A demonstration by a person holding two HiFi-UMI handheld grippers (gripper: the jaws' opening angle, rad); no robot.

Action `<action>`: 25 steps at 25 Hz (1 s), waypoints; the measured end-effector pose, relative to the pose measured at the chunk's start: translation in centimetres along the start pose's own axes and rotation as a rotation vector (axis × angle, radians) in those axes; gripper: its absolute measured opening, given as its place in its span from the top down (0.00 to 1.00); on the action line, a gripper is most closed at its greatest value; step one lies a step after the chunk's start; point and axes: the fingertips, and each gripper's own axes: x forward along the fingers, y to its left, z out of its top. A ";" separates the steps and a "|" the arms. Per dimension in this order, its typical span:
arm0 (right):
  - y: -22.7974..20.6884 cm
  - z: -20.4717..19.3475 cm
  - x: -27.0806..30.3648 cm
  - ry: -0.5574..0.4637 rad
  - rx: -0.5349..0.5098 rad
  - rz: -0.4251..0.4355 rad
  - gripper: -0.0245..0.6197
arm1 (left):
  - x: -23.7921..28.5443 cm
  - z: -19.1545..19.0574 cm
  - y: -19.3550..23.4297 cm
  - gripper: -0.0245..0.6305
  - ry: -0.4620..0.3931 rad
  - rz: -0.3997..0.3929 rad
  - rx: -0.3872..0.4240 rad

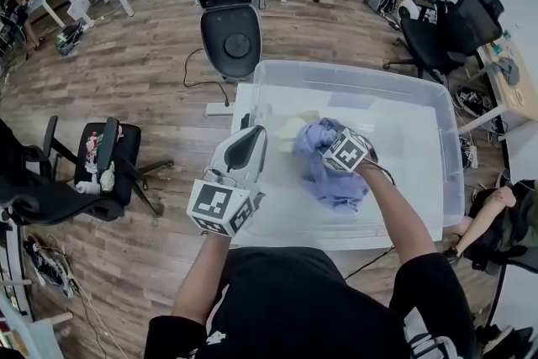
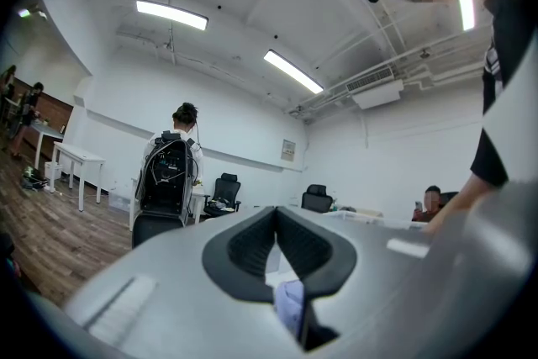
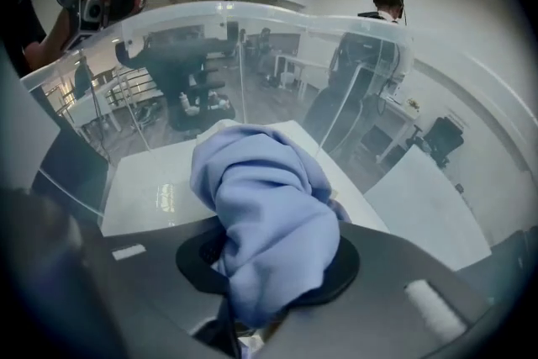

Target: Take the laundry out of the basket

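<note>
**A:** Where's the cloth [image 3: 269,206]?

**B:** Bunched in the right claw [image 3: 267,265], jaws narrow and clamped on it, blue folds spilling out past the pads, inside the clear basket [image 1: 353,73].

**A:** And the arms?

**B:** The right forearm [image 1: 395,210] reaches over the near wall, claw tipped steeply down. The left claw [image 2: 276,213] points level by the basket's left wall, tips together, empty, above the bench [image 1: 242,101].
</note>
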 end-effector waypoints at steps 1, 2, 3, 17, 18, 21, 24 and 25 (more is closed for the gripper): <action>-0.2 0.3 -0.7 -0.017 0.009 -0.009 0.77 | 0.1 0.0 -0.1 0.95 0.000 -0.005 0.002; -0.3 0.5 -1.3 -0.034 0.021 -0.017 0.77 | 0.2 0.0 -0.2 0.95 0.001 -0.010 0.004; -0.4 0.7 -1.9 -0.052 0.036 -0.024 0.78 | 0.3 -0.1 -0.3 0.95 0.002 -0.014 0.004; -0.9 6.1 -11.9 -0.378 0.171 -0.130 0.78 | 1.1 -0.2 -1.5 0.95 0.015 -0.067 0.021; -1.0 6.4 -12.7 -0.405 0.184 -0.143 0.78 | 1.2 -0.2 -1.6 0.95 0.016 -0.071 0.023; -0.8 7.1 -15.1 -0.478 0.217 -0.180 0.78 | 1.4 -0.2 -2.0 0.95 0.019 -0.079 0.026; -0.5 7.5 -17.1 -0.545 0.246 -0.206 0.78 | 1.6 -0.1 -2.5 0.95 0.014 -0.082 0.030; -0.4 7.6 -17.7 -0.569 0.257 -0.211 0.78 | 1.6 -0.1 -2.7 0.95 0.012 -0.082 0.031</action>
